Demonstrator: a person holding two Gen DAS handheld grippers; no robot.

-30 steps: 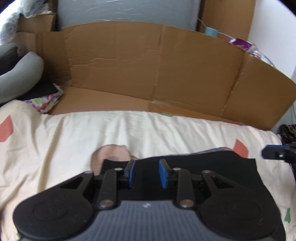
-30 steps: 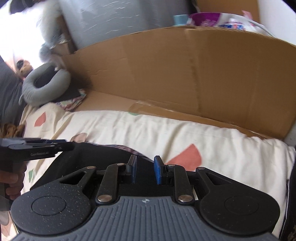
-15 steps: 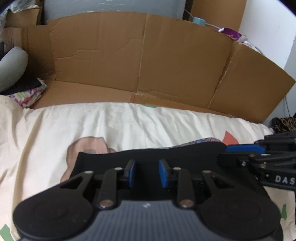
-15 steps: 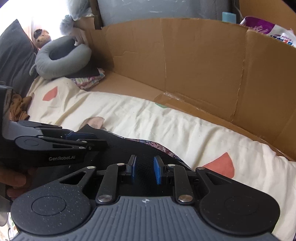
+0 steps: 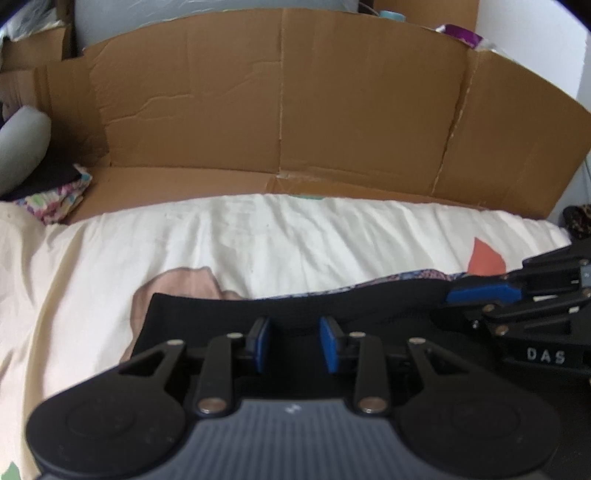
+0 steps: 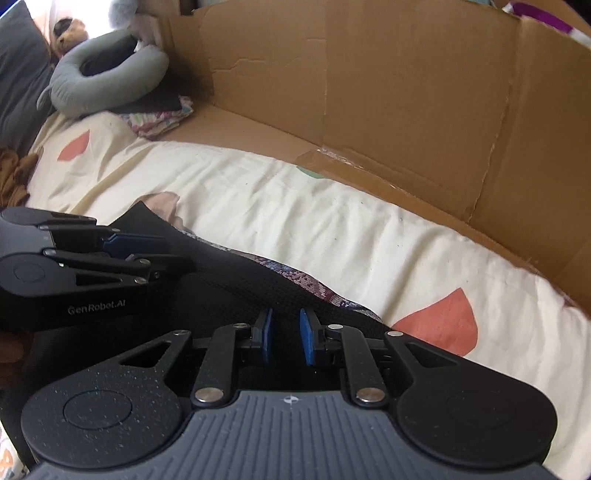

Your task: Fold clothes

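Left wrist view, left hand-held gripper (image 5: 295,345) level over black garment (image 5: 207,308), jaws apart, empty.

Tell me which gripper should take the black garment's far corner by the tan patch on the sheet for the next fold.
Left, probably. The left gripper hovers open over the black garment on the side nearer that corner. The right gripper, also open, sits toward the garment's opposite end, by the orange patch.

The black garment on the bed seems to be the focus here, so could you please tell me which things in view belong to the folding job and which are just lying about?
Part of the job:
- black garment
- left tongs, open
- right tongs, open

Just lying about:
- cardboard box
- grey ring pillow
- folded floral cloth
- patterned bedsheet
- stuffed toy
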